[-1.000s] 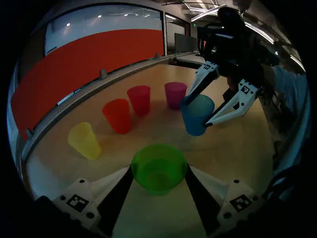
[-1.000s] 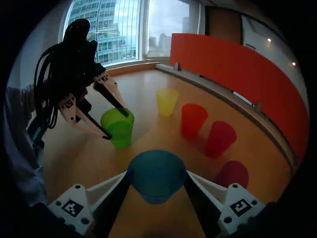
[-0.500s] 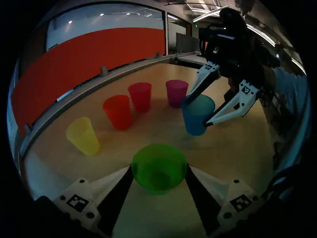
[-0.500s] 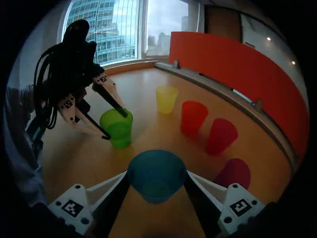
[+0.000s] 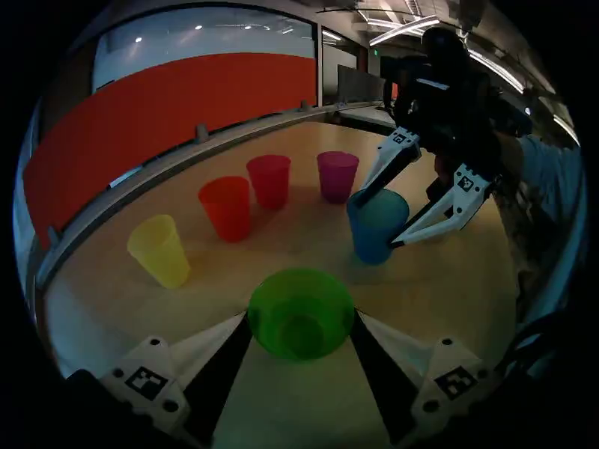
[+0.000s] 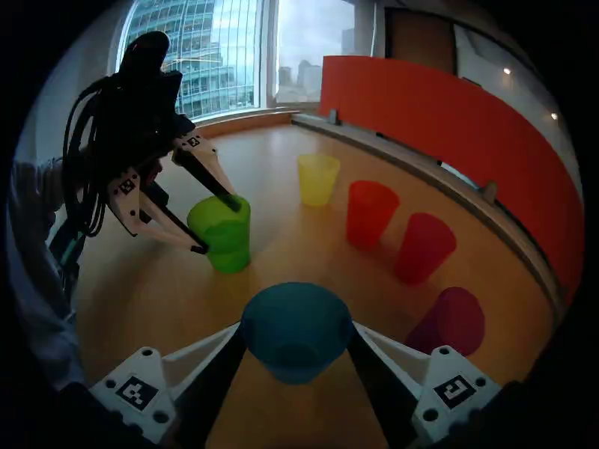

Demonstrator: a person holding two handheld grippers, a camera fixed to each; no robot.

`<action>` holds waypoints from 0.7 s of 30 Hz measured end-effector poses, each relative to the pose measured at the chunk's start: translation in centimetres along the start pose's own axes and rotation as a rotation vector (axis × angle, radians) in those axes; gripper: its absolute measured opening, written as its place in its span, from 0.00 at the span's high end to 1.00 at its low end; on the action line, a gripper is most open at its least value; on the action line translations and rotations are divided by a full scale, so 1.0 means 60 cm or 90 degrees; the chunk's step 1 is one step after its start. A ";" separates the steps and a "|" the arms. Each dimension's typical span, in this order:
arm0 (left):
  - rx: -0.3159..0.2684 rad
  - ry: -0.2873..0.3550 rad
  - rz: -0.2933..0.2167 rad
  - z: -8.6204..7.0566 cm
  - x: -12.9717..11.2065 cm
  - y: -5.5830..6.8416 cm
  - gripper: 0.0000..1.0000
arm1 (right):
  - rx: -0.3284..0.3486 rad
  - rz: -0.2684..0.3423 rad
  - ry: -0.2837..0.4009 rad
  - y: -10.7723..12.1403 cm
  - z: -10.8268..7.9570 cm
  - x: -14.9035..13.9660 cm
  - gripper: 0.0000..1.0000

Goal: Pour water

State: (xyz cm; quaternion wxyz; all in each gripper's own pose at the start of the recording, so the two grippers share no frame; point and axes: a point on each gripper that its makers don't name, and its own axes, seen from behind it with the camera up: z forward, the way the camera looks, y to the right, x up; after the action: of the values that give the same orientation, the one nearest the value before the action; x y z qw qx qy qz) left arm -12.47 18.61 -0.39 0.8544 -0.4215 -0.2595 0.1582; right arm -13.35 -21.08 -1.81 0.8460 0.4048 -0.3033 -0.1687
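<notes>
The left tongs (image 5: 300,320) pinched the green cup (image 5: 301,308) upright, and the right tongs (image 6: 296,334) pinched the blue cup (image 6: 296,320) likewise (both low at the wooden desk (image 6: 299,251)). Behind stood a yellow cup (image 5: 159,250), orange cup (image 5: 226,207), red cup (image 5: 269,179) and purple cup (image 5: 337,176) in a row.

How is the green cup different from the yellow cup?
The green cup is deep green; the yellow cup is pale yellow. The left gripper clamps the green cup; nothing touches the yellow cup, which stands free on the table. The yellow cup ends a row, next to the orange cup; the green cup is apart from that row. Both are upright, see-through and tapered.
</notes>
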 end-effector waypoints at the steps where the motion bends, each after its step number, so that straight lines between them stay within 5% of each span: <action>1: 0.000 0.000 -0.002 0.000 0.000 0.000 0.11 | 0.000 0.000 0.000 0.000 0.000 -0.001 0.07; 12: -0.001 -0.003 -0.007 -0.004 -0.007 0.002 0.11 | -0.011 0.001 -0.007 0.002 -0.007 -0.019 0.07; 21: -0.007 -0.016 -0.021 -0.006 -0.017 0.007 0.00 | -0.020 -0.005 -0.019 0.003 -0.007 -0.031 0.00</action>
State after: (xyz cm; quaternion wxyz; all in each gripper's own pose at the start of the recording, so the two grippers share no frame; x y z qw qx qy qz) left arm -13.08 18.14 -1.24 0.8512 -0.4197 -0.2781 0.1481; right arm -14.49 -19.75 -2.56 0.8471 0.3900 -0.3114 -0.1825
